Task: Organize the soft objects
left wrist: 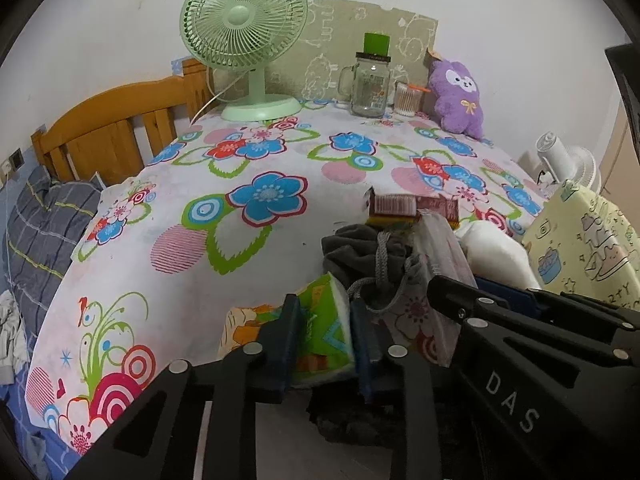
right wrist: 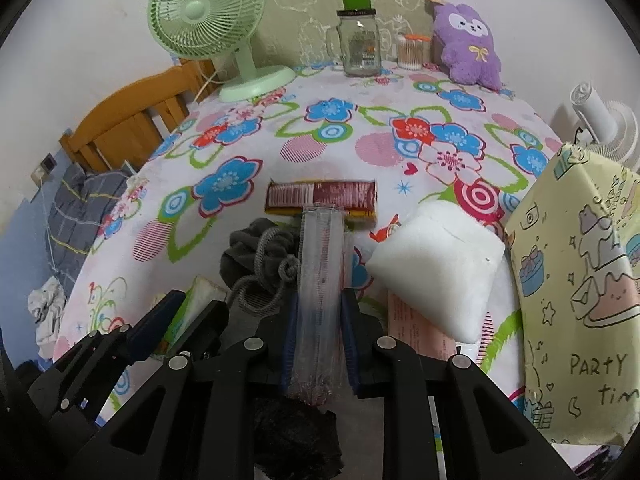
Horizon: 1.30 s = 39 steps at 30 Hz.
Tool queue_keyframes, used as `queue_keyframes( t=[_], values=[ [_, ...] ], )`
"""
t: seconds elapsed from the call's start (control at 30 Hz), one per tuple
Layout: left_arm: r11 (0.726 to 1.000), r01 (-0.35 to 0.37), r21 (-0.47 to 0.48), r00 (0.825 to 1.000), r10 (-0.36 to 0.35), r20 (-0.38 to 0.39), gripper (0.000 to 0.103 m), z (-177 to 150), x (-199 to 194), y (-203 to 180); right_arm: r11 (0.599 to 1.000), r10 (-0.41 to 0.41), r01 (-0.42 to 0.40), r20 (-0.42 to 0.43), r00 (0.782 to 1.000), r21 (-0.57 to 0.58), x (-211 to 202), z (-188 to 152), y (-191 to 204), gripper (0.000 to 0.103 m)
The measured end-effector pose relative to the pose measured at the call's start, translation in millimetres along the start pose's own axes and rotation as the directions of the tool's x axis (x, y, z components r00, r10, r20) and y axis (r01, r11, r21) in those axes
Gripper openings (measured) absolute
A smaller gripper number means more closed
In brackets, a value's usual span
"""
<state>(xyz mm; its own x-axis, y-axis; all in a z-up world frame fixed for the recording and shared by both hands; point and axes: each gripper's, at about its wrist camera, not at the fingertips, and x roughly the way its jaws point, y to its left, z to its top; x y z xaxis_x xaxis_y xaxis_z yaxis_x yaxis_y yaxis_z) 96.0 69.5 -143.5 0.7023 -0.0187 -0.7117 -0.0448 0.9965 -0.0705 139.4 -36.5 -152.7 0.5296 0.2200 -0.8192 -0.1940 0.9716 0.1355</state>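
Observation:
My left gripper (left wrist: 325,332) is shut on a green tissue pack (left wrist: 320,332) near the table's front edge; it also shows in the right wrist view (right wrist: 192,304). My right gripper (right wrist: 318,320) is shut on a clear plastic-wrapped tissue pack (right wrist: 320,276), held edge-on; in the left wrist view it is the floral pack (left wrist: 436,280). A grey drawstring pouch (right wrist: 256,252) lies between the two packs. A white foam block (right wrist: 436,268) lies to the right. A purple plush toy (right wrist: 470,44) sits at the back right.
A dark red box (right wrist: 322,198) lies just beyond the held pack. A yellow gift bag (right wrist: 580,280) stands at the right. A green fan (right wrist: 208,20), a glass jar (right wrist: 360,44) and a cup of cotton swabs (right wrist: 412,52) stand at the back. A wooden headboard (left wrist: 104,132) is at left.

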Motion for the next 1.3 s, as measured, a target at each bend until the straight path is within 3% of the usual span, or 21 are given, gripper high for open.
queue_keyframes(
  t=[0.67, 1.3],
  values=[
    [0.999, 0.035, 0.006, 0.995, -0.036, 0.091, 0.018, 24, -46, -11, 0.999, 0.018, -0.015, 0.111, 0.994, -0.031, -57, 14, 6, 0.024],
    [0.997, 0.063, 0.038, 0.983, -0.068, 0.170, 0.018, 42, -86, -42, 0.999, 0.006, 0.002, 0.218, 0.976, -0.036, -115, 23, -12, 0.024]
  ],
)
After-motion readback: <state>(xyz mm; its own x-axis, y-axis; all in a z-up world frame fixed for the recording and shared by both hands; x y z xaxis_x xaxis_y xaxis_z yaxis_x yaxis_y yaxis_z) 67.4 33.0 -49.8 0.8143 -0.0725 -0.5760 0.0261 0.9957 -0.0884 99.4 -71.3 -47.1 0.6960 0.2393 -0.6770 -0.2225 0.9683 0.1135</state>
